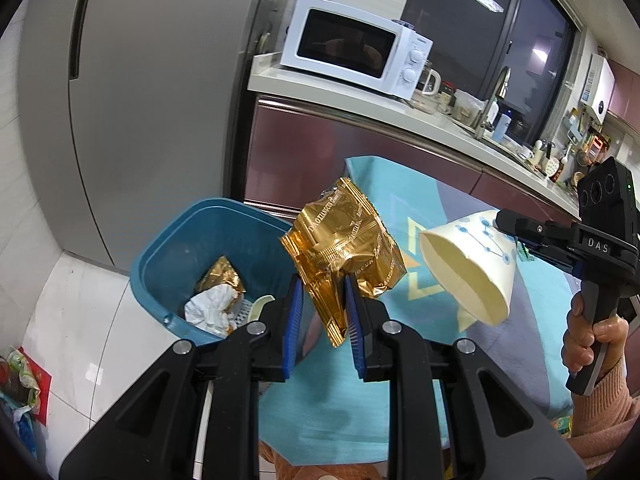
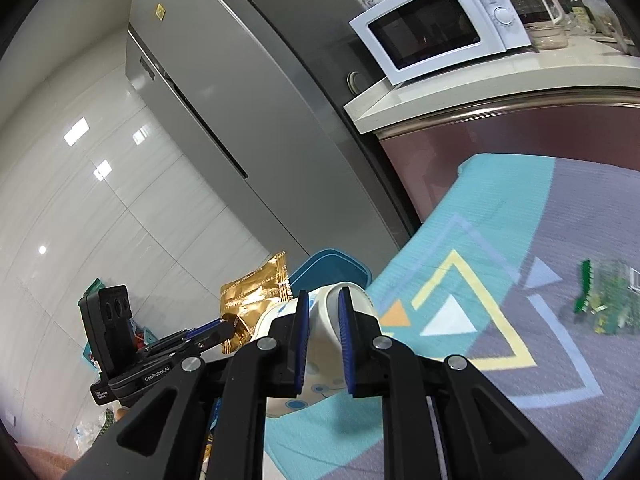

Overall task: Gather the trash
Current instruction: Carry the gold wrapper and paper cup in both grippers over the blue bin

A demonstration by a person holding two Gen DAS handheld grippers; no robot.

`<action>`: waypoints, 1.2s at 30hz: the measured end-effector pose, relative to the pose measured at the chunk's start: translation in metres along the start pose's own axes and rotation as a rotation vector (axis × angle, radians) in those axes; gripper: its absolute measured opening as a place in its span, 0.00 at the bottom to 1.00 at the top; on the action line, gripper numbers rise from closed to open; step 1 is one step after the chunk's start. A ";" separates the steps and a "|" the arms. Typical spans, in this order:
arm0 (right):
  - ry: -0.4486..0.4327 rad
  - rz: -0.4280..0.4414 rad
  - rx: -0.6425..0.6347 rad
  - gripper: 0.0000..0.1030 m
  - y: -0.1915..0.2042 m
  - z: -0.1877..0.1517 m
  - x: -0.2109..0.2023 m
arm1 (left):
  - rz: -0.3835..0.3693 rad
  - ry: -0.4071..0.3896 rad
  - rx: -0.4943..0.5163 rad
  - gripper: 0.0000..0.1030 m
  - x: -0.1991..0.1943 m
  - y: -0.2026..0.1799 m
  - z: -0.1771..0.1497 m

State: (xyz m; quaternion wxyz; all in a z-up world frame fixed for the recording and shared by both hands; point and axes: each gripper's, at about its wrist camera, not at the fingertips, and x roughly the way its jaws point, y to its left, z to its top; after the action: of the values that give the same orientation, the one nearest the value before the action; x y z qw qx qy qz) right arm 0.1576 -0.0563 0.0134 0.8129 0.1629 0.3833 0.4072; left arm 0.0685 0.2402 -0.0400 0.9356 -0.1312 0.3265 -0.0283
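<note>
My left gripper [image 1: 322,304] is shut on a crumpled gold foil wrapper [image 1: 344,240], held in the air beside the blue trash bin [image 1: 160,252]. The bin holds another gold wrapper, crumpled white paper and a pale scrap. My right gripper [image 2: 322,308] is shut on a white paper cup [image 2: 330,304] with blue dots. In the left wrist view the cup [image 1: 468,264] hangs to the right of the wrapper, mouth toward the camera, pinched by the right gripper [image 1: 504,226]. The right wrist view shows the gold wrapper [image 2: 256,296] and left gripper [image 2: 226,324] at the left, in front of the bin rim [image 2: 332,266].
A teal patterned rug [image 1: 400,360] lies on the floor, with a green wrapper [image 2: 600,304] on it at the right. More litter [image 1: 20,380] lies on the tiles at the left. A grey fridge [image 1: 140,100], maroon cabinets and a counter with a white microwave [image 1: 356,46] stand behind.
</note>
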 end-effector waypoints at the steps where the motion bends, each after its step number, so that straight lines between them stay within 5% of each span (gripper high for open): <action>1: 0.003 0.003 -0.001 0.13 0.001 0.001 0.004 | 0.005 0.000 -0.003 0.21 0.000 0.003 0.000; 36: 0.118 0.024 -0.024 0.13 0.031 0.027 0.095 | 0.131 0.023 -0.091 0.21 0.015 0.057 -0.001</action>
State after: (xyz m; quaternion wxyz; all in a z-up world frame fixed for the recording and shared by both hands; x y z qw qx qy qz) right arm 0.1971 0.0386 0.0025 0.7857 0.1334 0.4236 0.4305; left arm 0.0779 0.2928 -0.0650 0.9247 -0.1515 0.3460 0.0462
